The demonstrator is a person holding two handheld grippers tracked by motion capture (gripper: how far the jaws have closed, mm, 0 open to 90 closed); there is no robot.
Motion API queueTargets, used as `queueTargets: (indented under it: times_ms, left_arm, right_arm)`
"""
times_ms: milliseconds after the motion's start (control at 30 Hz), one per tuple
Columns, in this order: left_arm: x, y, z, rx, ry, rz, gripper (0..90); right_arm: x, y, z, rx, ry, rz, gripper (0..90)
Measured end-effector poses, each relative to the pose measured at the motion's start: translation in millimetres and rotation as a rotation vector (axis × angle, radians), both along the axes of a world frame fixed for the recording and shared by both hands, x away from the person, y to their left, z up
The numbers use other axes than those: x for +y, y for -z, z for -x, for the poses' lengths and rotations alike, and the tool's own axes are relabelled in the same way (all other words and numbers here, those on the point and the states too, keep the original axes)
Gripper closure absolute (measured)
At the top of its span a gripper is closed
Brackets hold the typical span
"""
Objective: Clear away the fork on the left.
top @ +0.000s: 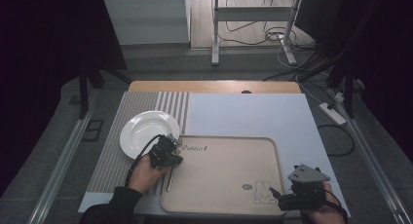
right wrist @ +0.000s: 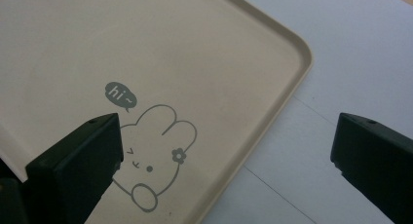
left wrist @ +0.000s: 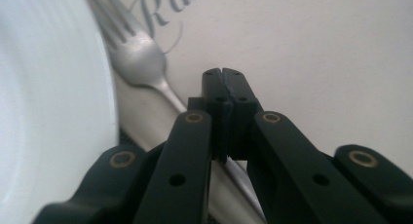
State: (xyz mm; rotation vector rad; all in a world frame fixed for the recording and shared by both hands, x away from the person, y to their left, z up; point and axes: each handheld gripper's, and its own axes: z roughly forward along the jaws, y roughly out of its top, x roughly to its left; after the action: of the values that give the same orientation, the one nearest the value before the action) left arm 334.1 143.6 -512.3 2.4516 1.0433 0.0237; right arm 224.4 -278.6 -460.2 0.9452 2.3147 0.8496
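Observation:
A white plate (top: 146, 129) lies on the striped mat, and its rim shows large at the left in the left gripper view (left wrist: 48, 112). A metal fork (left wrist: 141, 58) lies between the plate and the beige tray (top: 224, 170), tines toward the "Rabbit" lettering. Its handle (top: 168, 182) runs back along the tray's left edge. My left gripper (top: 171, 143) is shut on the fork's handle just behind the head, jaws together (left wrist: 225, 87). My right gripper (top: 285, 190) stands open with nothing between its jaws (right wrist: 226, 151), over the tray's near right corner by the rabbit drawing (right wrist: 151, 156).
The tray (right wrist: 195, 39) rests on a white sheet (top: 253, 114) over the table, next to a striped placemat (top: 117, 156). A metal stand (top: 253, 19), cables and a power strip (top: 333, 113) are on the floor beyond the table.

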Motion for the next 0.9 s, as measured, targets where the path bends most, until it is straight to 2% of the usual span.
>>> queueTargets:
  times_ms: [67, 167, 200, 233, 267, 300, 333, 400, 467, 500, 533, 633, 900]
  left_arm:
    - [0.0, -1.0, 0.3, 0.003, 0.009, 0.03, 86.4]
    - [-1.7, -6.5, 3.5, -0.031, 0.033, 0.089, 78.2]
    - [-1.6, -7.5, 3.8, -0.024, 0.045, 0.117, 76.4]
    - [-1.6, -7.5, 3.8, -0.024, 0.045, 0.117, 73.3]
    - [-1.6, -8.2, 4.1, -0.019, 0.048, 0.141, 73.3]
    - [-1.6, -8.9, 4.4, -0.021, 0.051, 0.148, 69.7]
    - [-2.7, -10.0, 6.1, -0.043, 0.058, 0.134, 67.6]
    - [-2.8, -10.5, 6.6, -0.052, 0.064, 0.131, 62.6]
    - [-2.7, -12.8, 8.7, -0.08, 0.079, 0.133, 58.1]
    - [-2.7, -12.8, 8.7, -0.08, 0.079, 0.133, 55.3]
    - [-1.9, -15.4, 10.3, -0.103, 0.085, 0.138, 52.6]
    - [-0.1, -16.7, 11.5, -0.114, 0.083, 0.146, 43.9]
    - [13.0, -20.3, 15.6, -0.126, 0.058, 0.158, 29.8]
  right_arm:
    - [0.0, -0.1, 0.1, 0.0, 0.0, -0.001, 0.0]
    - [-0.1, 0.0, 0.0, 0.0, 0.001, -0.002, 0.0]
    - [-0.1, 0.0, 0.0, -0.001, 0.001, -0.002, 0.0]
    - [-0.1, 0.0, 0.0, -0.001, 0.001, -0.002, 0.0]
    - [0.0, 0.0, 0.0, -0.001, 0.001, -0.002, 0.0]
    - [-0.1, 0.0, 0.0, -0.001, 0.001, -0.002, 0.0]
    - [-0.1, -0.1, 0.1, -0.001, 0.001, -0.002, 0.0]
    - [-0.1, -0.1, 0.1, -0.003, 0.0, -0.002, 0.0]
    - [-0.1, -0.1, 0.1, -0.003, 0.0, -0.002, 0.0]
    - [-0.1, -0.1, 0.1, -0.003, 0.0, -0.002, 0.0]
    - [-0.2, -0.1, 0.1, -0.003, 0.001, -0.002, 0.0]
    - [-0.3, -0.1, 0.0, -0.004, 0.001, -0.003, 0.0]
    - [-0.6, -0.4, 0.0, -0.004, 0.002, -0.005, 0.0]
